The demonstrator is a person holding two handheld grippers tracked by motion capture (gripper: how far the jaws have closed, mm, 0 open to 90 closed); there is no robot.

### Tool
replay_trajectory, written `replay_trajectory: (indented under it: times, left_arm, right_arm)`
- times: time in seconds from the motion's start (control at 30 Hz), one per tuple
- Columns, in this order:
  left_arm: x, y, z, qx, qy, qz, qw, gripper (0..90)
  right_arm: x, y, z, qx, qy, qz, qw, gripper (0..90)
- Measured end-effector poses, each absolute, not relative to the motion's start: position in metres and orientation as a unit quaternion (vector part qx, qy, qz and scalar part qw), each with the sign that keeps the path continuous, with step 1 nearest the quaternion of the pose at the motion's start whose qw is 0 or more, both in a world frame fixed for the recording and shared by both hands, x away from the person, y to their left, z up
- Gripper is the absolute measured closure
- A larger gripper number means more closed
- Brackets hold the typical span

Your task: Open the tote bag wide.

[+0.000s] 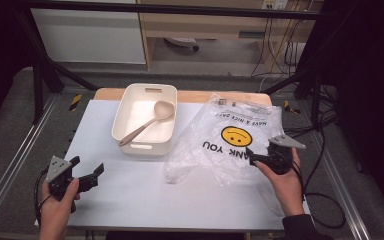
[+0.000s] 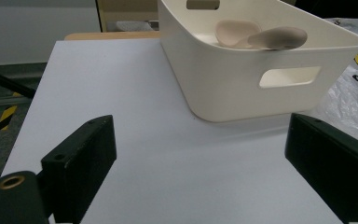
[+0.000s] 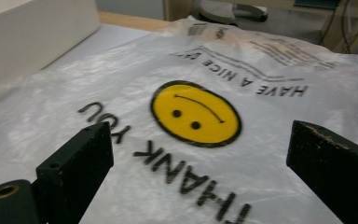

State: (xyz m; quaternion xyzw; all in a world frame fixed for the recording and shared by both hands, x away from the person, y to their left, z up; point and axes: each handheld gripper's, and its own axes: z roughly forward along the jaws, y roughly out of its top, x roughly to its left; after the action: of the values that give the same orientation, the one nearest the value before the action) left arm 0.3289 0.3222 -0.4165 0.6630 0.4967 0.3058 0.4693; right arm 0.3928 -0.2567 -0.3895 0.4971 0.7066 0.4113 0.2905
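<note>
A white plastic bin [image 1: 142, 149] stands at the back middle of the white table, with a pale pink ladle [image 1: 147, 122] lying slantwise in it. To its right lies a crumpled clear plastic bag [image 1: 230, 135] printed with a yellow smiley and "THANK YOU". My left gripper [image 1: 87, 165] is open at the front left, pointing toward the bin [image 2: 242, 88] and ladle [image 2: 261, 36], with only bare table between its jaws. My right gripper [image 1: 251, 156] is open at the bag's right edge. Its jaws stand wide above the bag [image 3: 200, 116], holding nothing.
The white sheet [image 1: 145, 195] covers a wooden table top [image 1: 105, 93], whose edge shows at the back. Metal frame rails run along both sides, and cables [image 1: 325, 150] trail on the floor at the right. The bin's side wall [image 3: 32, 32] shows left of the bag.
</note>
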Motion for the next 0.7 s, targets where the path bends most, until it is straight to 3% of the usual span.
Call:
replay_trajectory:
  times: [0.7]
  left_arm:
    - [0.328,0.323,-0.416,0.661,0.506,0.295,0.469,7.2]
  right_arm:
    - [0.379,-0.132,-0.402,0.397,0.79,0.424,0.196,7.3]
